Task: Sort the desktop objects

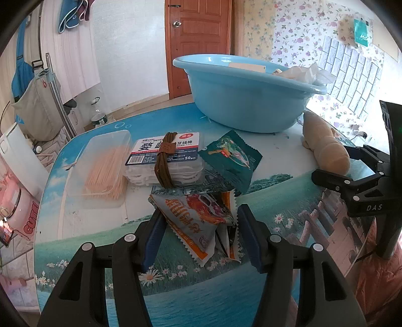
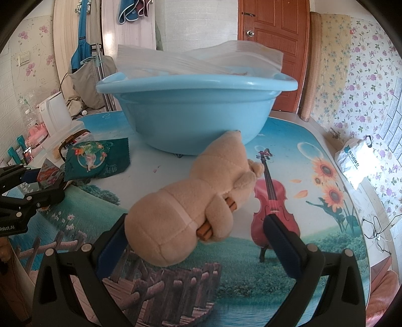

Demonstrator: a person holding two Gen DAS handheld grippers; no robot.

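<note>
A brown panelled wooden door (image 1: 198, 47) with a round metal knob (image 1: 177, 24) stands in the far wall, beside white brick-patterned panelling (image 1: 130, 50). Floral wallpaper (image 2: 364, 83) covers the wall to its right, where strong daylight washes out a pale tiled section (image 1: 351, 73). A blue garment (image 2: 81, 42) hangs on the left, above what may be a grey bag (image 1: 37, 110).
</note>
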